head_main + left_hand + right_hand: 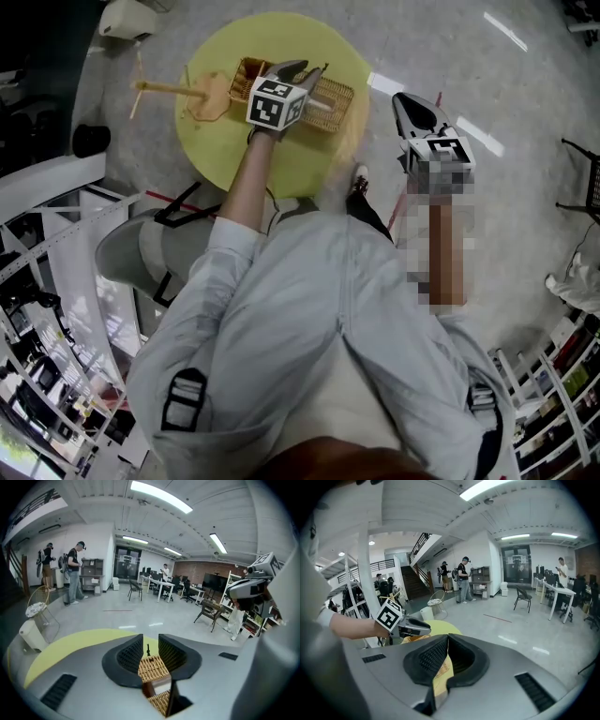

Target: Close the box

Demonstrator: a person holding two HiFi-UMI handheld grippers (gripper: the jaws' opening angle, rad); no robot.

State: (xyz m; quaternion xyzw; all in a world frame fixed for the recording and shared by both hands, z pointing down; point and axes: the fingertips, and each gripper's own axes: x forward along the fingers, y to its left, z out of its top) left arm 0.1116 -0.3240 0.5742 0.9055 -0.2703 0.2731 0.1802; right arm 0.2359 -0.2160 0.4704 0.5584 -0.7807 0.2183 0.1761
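Observation:
A wicker box [339,99] stands on the round yellow table [216,150], its tan lid [208,98] swung out to the left. My left gripper [300,71] hovers right over the box. In the left gripper view its jaws [150,641] stand apart, open, with the box's weave [152,667] showing through the gap and no pad touching it. My right gripper [409,99] hangs over the floor to the right of the table, away from the box. Its jaw tips [445,639] meet with nothing between them, and it looks across at the left gripper [410,627].
A white object [127,17] and a black item [89,139] lie on the floor left of the table. White shelving [37,281] fills the lower left. People [75,571] stand far off by a wire stool [40,609]. Desks and chairs [161,588] stand further back.

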